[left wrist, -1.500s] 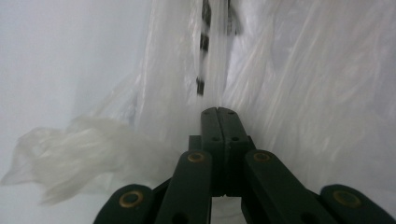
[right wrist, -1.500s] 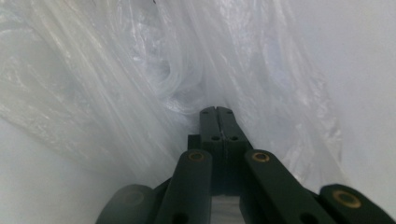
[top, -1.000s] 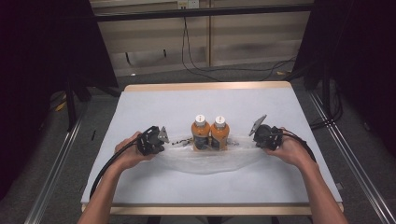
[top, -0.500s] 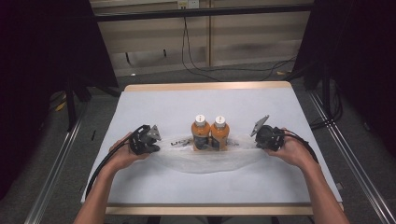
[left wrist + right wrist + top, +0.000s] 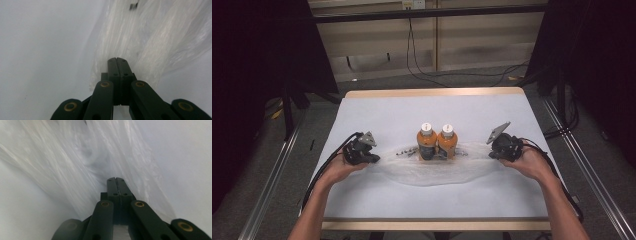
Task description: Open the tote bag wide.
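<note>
- Pinching opposite ends of a clear plastic bag, the left hand-held gripper and right hand-held gripper have jaws closed on the film, probably to stretch it flat.
- Two orange bottles stand upright mid-tabletop, on the bag's far edge.
- Small dark bits lie just left of the bottles.

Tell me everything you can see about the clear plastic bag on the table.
The clear plastic bag is thin, see-through and wrinkled, like soft film. It lies flat across the white table, stretched sideways. The left gripper is shut on its left end and the right gripper is shut on its right end, jaws pressed together. Two orange bottles with white caps stand upright, side by side, at its middle; whether they are inside it cannot be told. Small dark items lie beside them.
</note>
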`<state>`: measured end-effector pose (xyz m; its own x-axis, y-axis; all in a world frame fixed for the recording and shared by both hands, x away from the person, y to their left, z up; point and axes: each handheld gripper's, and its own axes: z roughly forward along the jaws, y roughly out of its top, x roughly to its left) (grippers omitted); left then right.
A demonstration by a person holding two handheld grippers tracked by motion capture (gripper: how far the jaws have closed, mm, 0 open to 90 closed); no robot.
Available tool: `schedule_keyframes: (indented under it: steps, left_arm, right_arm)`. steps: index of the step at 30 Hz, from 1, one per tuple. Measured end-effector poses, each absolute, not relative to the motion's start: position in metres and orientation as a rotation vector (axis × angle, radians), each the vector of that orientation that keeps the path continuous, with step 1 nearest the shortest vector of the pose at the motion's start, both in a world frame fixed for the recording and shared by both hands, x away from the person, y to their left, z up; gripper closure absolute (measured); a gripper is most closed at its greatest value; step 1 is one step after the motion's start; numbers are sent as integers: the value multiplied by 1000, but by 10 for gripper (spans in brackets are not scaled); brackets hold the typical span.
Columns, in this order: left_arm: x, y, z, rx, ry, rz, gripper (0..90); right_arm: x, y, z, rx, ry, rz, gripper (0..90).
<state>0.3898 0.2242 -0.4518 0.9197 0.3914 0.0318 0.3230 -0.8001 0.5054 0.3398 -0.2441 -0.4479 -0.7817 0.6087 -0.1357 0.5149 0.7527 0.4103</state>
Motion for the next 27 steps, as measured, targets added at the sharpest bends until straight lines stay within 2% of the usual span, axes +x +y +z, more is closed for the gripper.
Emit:
schedule_keyframes:
  steps: [13, 27]
  left_arm:
    - [372, 201, -422, 2335, 422, 125, 900]
    - [359, 167, -423, 2241, 411, 68, 883]
  right_arm:
    - [334, -238, -427, 862, 2645, 905, 900]
    - [335, -225, -416, 879, 2584, 1110, 900]
